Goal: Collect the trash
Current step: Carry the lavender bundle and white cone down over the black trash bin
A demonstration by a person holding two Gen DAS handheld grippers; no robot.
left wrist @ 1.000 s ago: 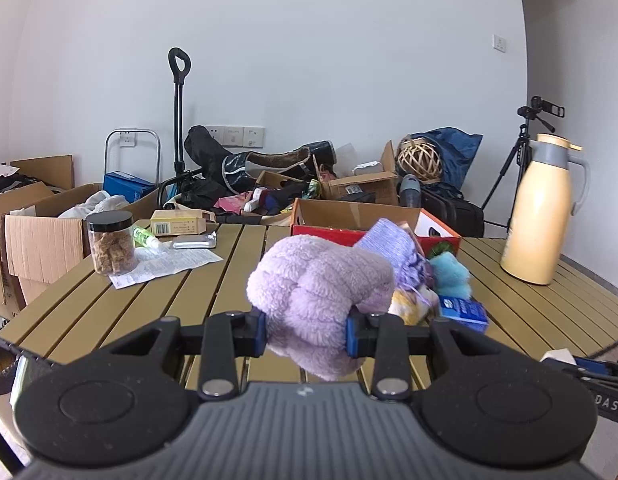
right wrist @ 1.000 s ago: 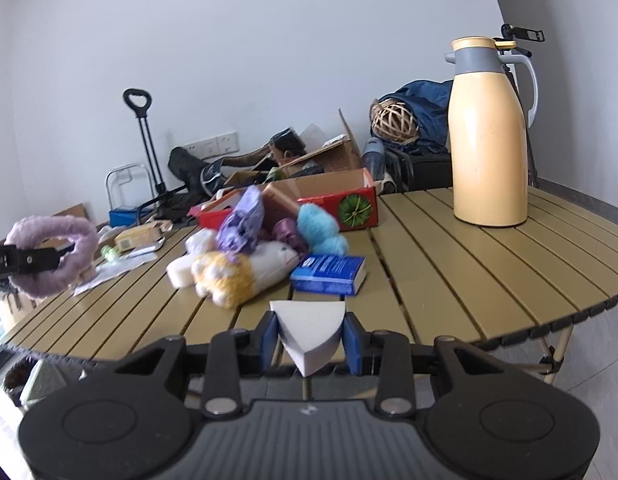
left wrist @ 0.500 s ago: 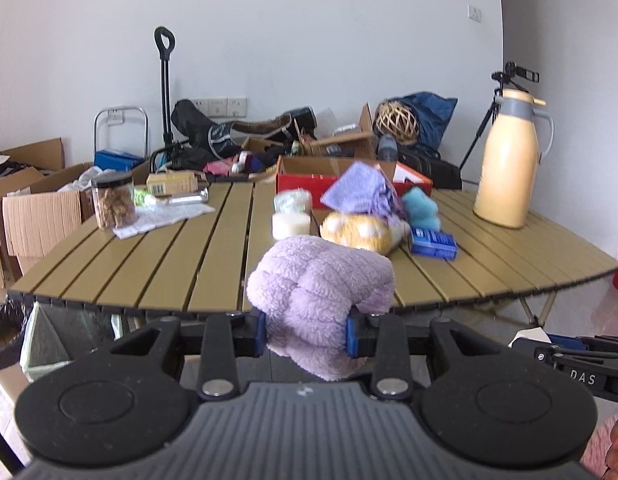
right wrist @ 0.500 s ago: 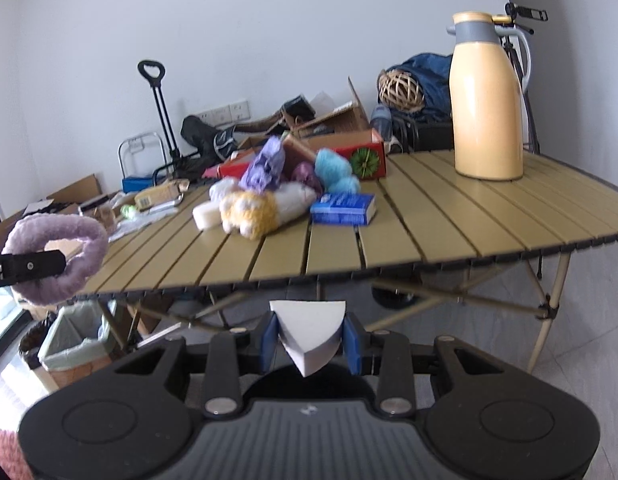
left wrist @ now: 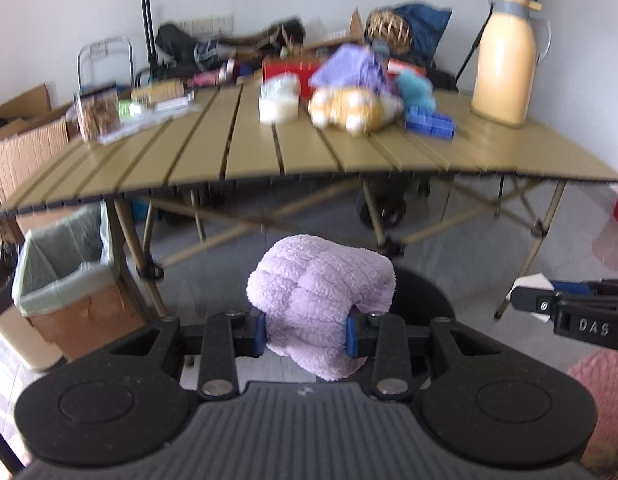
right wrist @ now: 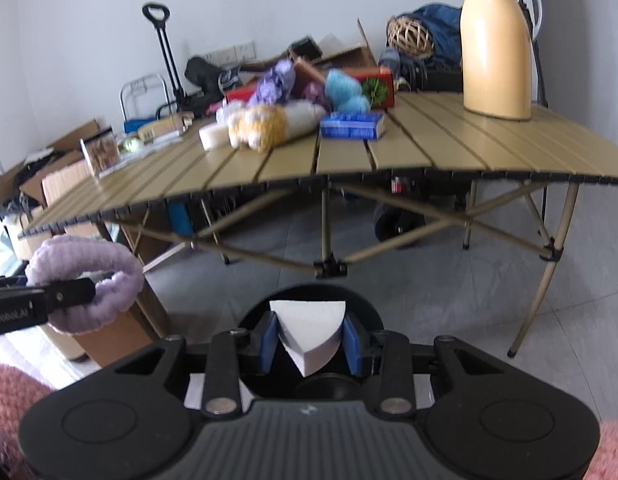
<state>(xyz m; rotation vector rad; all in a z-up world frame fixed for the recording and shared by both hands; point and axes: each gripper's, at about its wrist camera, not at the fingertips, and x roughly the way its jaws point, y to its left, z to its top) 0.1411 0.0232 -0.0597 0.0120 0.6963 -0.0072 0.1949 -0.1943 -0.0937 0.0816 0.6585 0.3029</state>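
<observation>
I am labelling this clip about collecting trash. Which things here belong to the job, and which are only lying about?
Belong to the job:
- purple plush, clamped in left gripper
- white wedge, clamped in right gripper
- lined bin beside table

Lying about:
- yellow jug
- blue packet
- yellow plush
- snack jar

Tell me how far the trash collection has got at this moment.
Partway. In hand: the left gripper is shut on a fluffy purple scrunchie and the right gripper on a white foam wedge, both off the table. Left: neither is in the lined bin yet, and clutter such as the blue packet sits on the table.
</observation>
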